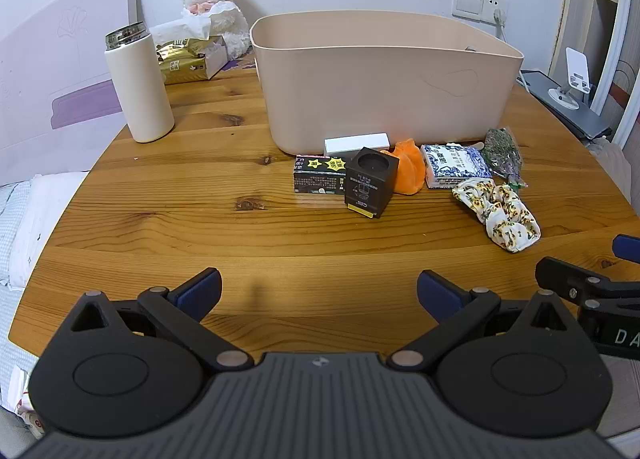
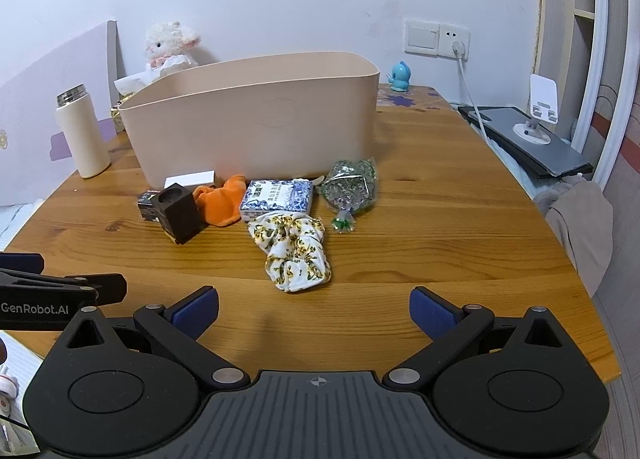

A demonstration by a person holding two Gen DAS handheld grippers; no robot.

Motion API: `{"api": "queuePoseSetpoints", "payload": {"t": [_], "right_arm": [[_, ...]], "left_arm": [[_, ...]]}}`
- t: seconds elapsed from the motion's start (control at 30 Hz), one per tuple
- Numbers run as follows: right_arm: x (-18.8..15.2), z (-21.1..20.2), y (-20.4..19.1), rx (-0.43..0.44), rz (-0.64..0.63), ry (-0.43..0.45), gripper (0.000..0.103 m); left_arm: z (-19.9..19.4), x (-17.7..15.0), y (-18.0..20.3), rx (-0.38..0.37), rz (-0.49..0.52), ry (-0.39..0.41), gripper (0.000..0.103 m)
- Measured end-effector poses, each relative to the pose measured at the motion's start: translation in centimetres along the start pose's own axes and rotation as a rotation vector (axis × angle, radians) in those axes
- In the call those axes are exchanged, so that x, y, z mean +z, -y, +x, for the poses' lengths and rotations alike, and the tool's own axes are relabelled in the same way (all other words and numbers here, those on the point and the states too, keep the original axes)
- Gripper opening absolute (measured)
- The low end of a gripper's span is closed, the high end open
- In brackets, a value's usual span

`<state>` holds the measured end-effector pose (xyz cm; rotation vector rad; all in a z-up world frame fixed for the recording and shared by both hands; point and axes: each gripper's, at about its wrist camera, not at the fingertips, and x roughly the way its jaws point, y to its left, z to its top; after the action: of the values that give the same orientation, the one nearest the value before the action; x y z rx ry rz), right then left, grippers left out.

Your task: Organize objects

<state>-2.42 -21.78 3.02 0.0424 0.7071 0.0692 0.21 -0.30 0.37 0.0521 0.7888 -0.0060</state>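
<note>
While both the left gripper (image 1: 319, 291) and right gripper (image 2: 314, 309) hover spread wide and empty, boxes, an orange cloth (image 2: 222, 201) and a floral scrunchie (image 2: 294, 251) lie before the beige bin (image 2: 256, 119).

Boxes (image 1: 320, 175), scrunchie (image 1: 498, 215) before bin (image 1: 384, 83); flask (image 1: 138, 87) left.
</note>
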Motion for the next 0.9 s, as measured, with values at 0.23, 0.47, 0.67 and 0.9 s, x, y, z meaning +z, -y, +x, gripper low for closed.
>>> {"api": "queuePoseSetpoints", "payload": {"t": [0.23,0.47,0.67,0.9], "right_arm": [[-0.04,0.07,-0.07,-0.002,0.001,0.003,0.103],[-0.04,0.06,-0.07,-0.003,0.001,0.004,0.103],[0.0,0.12,-0.07,-0.004,0.002,0.003,0.103],[0.02,0.2,-0.03,-0.006,0.001,0.003,0.103]], "left_arm": [[0.0,0.0,-0.01,-0.001,0.0,0.0,0.103],[0.08,-0.02,0.03,-0.001,-0.001,-0.001,0.103],[0.24,0.0,0.08,-0.005,0.001,-0.001,0.103],[0.53,0.02,0.05,-0.007,0.001,-0.002,0.103]]}}
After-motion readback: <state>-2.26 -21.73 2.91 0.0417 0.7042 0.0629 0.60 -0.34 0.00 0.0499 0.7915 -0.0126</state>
